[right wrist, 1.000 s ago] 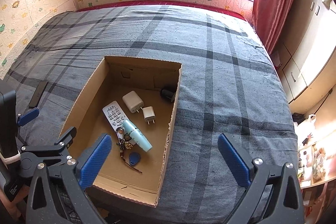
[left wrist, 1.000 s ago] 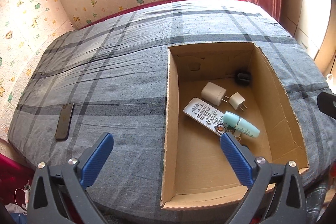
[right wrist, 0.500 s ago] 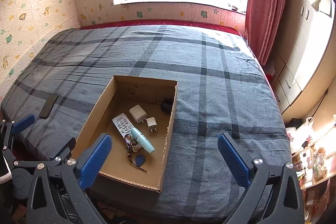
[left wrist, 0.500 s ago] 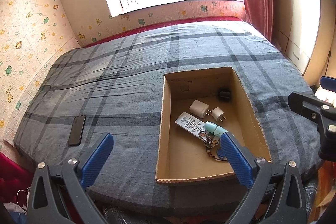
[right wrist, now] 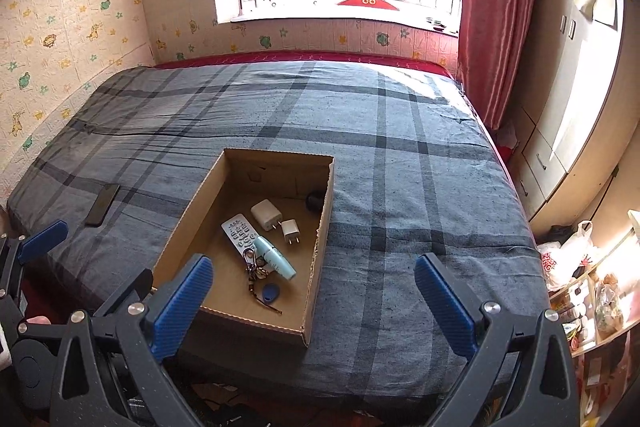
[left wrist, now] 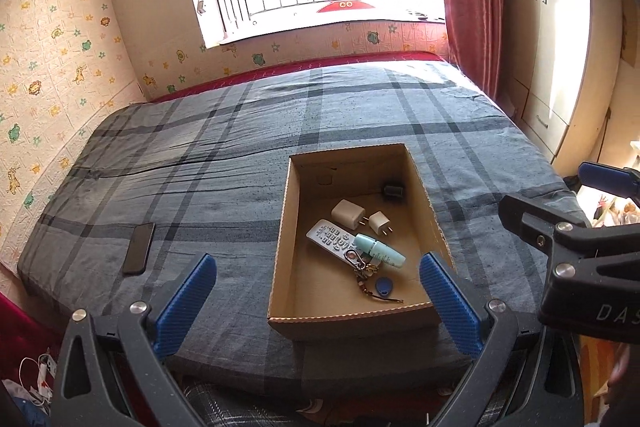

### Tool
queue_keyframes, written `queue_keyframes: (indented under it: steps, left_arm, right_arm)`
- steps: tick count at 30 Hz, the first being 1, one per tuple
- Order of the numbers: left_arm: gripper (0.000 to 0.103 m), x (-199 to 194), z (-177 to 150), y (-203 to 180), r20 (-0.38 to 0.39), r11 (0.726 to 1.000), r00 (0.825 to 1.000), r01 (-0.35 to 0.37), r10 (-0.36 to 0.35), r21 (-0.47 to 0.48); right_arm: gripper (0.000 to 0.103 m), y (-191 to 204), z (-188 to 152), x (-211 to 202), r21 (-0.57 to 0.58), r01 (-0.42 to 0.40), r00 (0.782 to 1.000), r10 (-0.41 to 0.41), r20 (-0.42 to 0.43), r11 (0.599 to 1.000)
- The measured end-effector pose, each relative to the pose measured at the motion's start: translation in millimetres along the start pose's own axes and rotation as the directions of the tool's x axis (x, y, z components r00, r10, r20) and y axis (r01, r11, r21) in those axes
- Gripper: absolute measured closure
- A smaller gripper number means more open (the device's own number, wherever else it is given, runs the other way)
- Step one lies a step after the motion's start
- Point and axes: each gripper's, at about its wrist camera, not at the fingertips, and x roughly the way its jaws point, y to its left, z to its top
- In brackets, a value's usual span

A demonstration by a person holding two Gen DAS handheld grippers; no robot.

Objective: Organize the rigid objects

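Note:
An open cardboard box [left wrist: 282, 227] [right wrist: 320, 227] lies on the plaid bed near its front edge. Inside lie a white remote [left wrist: 330, 238] [right wrist: 237, 229], two white chargers [left wrist: 348, 213] [right wrist: 266, 214], a mint tube [left wrist: 380, 250] [right wrist: 275, 257], keys with a blue fob [left wrist: 383, 285] [right wrist: 271, 293] and a small black object [left wrist: 394, 190] [right wrist: 314, 200]. A black phone [left wrist: 139, 247] [right wrist: 102, 204] lies on the bed left of the box. My left gripper [left wrist: 316, 297] and right gripper [right wrist: 312, 297] are open, empty, held back off the bed's front edge.
The bed [left wrist: 240, 155] fills the room to the window wall. A red curtain [right wrist: 496, 11] and a wardrobe [right wrist: 576, 99] stand at the right. Bags and shelves [right wrist: 592, 291] crowd the floor at the right. The right gripper's body [left wrist: 576, 247] shows beside the box.
Both grippers have pulled back and up from the box, so the whole bed and window now show. Both stay open. The objects in the box have not moved.

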Motion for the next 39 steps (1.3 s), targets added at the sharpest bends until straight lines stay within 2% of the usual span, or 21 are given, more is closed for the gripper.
queue_keyframes:
  steps: [5,14,39]
  left_arm:
    - [0.0,-11.9,3.9,-3.3,0.028,1.0,0.999,-0.016,0.017,-0.007]
    - [0.0,-11.1,8.5,0.0,0.014,0.999,1.0,-0.004,0.004,-0.035]
    - [0.0,-10.0,12.5,-3.5,0.022,0.999,1.0,0.016,-0.015,-0.031]
  right_arm:
    - [0.0,-0.3,-0.6,-9.3,0.0,0.004,1.0,-0.004,0.014,1.0]
    - [0.0,-2.5,3.7,-11.4,0.014,0.006,1.0,-0.007,0.013,1.0]
    - [0.0,-5.1,6.5,-14.6,0.02,0.021,0.999,-0.022,0.027,1.0]
